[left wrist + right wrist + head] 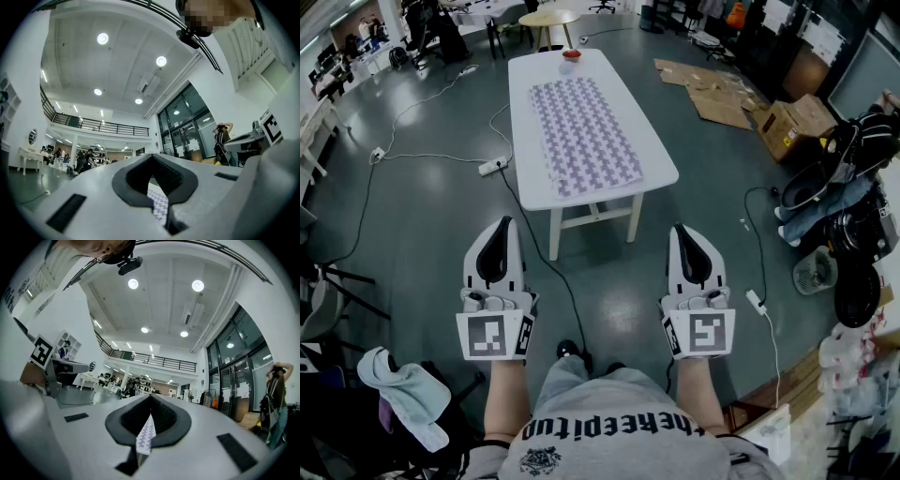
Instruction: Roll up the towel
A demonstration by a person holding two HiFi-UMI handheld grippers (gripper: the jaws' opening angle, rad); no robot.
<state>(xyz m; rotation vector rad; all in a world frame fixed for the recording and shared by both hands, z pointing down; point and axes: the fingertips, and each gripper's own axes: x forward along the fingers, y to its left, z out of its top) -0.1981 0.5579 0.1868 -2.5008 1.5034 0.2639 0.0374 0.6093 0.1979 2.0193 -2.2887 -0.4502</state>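
Hovering: left gripper (504, 225), right gripper (680, 231) | fingers (93, 197) clenched, empty | head view alone shows towel (584, 134) flat on table (654, 161)

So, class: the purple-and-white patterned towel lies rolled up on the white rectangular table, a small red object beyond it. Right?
Not rolled: the purple-and-white patterned towel lies spread flat on the white rectangular table, a small red object beyond it. The head view shows this.

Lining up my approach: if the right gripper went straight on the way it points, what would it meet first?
Nothing close: open air ahead of the right gripper. Its view shows the towel on the white table ahead, though depth is unclear.
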